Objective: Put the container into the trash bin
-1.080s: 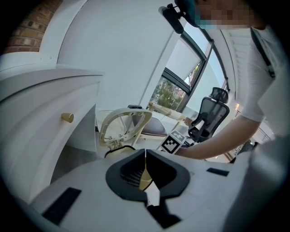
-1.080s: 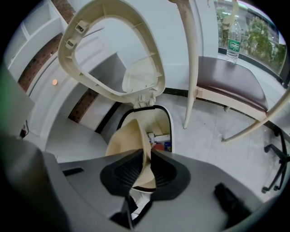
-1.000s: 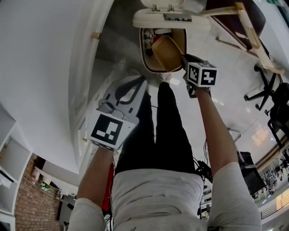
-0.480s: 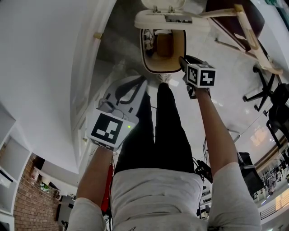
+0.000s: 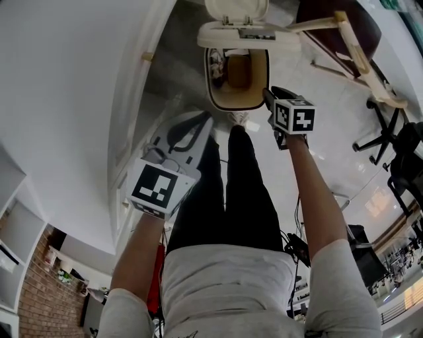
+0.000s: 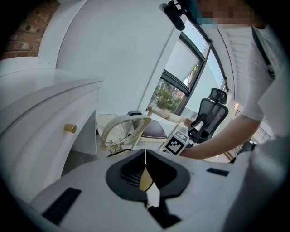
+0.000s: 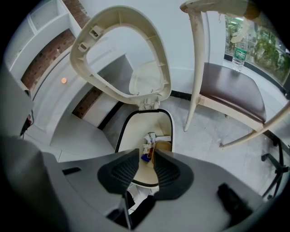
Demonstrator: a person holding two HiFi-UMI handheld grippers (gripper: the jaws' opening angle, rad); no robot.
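Fingers (image 6: 129, 172) of the left gripper (image 6: 145, 156) are being held shut on nothing at the near left. Farther right, the right gripper (image 7: 146, 159) is being held parted and empty over the trash bin (image 5: 236, 107). The brown container (image 7: 163, 146), gripped a second ago, is now lying inside, just beyond the fingers. The task is being judged done.

A cream, oval trash bin (image 5: 236, 104) is seen standing open on the floor, its lid (image 5: 236, 9) raised upright. A brown container (image 5: 239, 70) is seen lying inside it, toward the hinged end.
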